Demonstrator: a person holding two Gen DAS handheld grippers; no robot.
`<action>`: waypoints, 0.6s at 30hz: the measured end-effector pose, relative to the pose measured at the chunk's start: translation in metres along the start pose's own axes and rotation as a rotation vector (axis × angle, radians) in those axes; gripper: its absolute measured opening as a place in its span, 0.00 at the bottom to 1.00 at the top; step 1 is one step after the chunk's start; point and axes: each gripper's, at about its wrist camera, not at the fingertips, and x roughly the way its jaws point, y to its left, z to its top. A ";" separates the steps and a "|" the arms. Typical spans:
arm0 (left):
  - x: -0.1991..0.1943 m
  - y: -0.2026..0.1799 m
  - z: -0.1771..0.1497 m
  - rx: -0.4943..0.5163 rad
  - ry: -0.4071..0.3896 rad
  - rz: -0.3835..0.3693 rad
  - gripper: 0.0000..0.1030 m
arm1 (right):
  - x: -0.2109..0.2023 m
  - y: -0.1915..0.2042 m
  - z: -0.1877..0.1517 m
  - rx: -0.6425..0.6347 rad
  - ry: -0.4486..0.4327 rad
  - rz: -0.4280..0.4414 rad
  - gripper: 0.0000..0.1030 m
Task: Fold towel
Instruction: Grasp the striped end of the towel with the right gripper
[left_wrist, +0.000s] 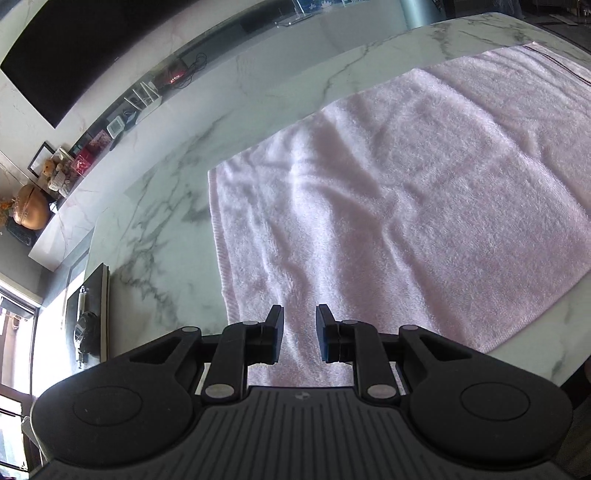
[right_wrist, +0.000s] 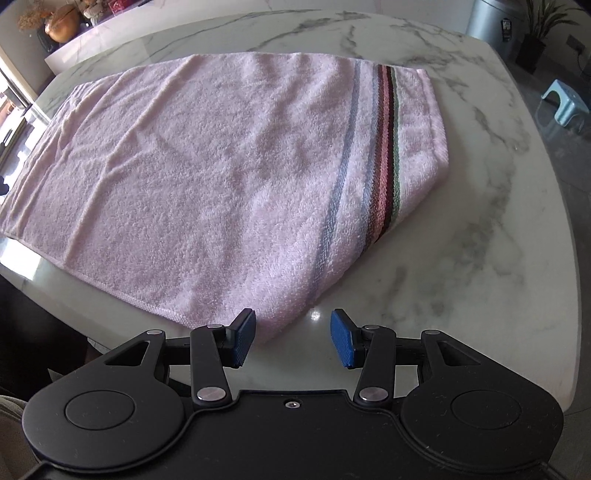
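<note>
The pink towel (left_wrist: 388, 206) lies spread on the white marble table (left_wrist: 166, 206), and neither view takes it in whole: in the left wrist view its right side runs off the frame edge and its near edge disappears under the black body of the left gripper (left_wrist: 299, 334), while in the right wrist view its left end is cut by the frame edge at middle left. Whether the cloth is one layer or already doubled cannot be told, though the right-hand edge in the right wrist view looks thick and rounded. The left gripper's fingers stand a little apart with nothing pinched; towel fills the gap behind them, low in the frame, but whether the tips touch the cloth is unclear. The right gripper (right_wrist: 293, 339) is open wider, its blue pads (right_wrist: 341, 338) showing; the left pad sits at the towel's near corner at bottom centre, and bare marble with a bright glint shows between the fingers. Contact with the cloth cannot be judged here either. Only the right wrist view shows the striped band (right_wrist: 384, 155) of grey, pink, dark and green across the towel's right end; in the left wrist view just a thin dark line at upper right hints at it. Only the left wrist view shows the cluttered shelf (left_wrist: 74, 158) at upper left.
</note>
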 end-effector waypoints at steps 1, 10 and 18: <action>0.005 -0.003 -0.001 -0.008 0.010 -0.011 0.17 | 0.002 -0.002 0.002 0.026 -0.001 0.000 0.42; 0.012 -0.007 -0.014 -0.033 0.030 -0.025 0.17 | 0.003 0.009 0.019 0.015 0.004 -0.004 0.04; 0.010 -0.012 -0.010 -0.005 0.033 0.002 0.17 | -0.020 0.058 0.062 -0.120 -0.087 0.022 0.04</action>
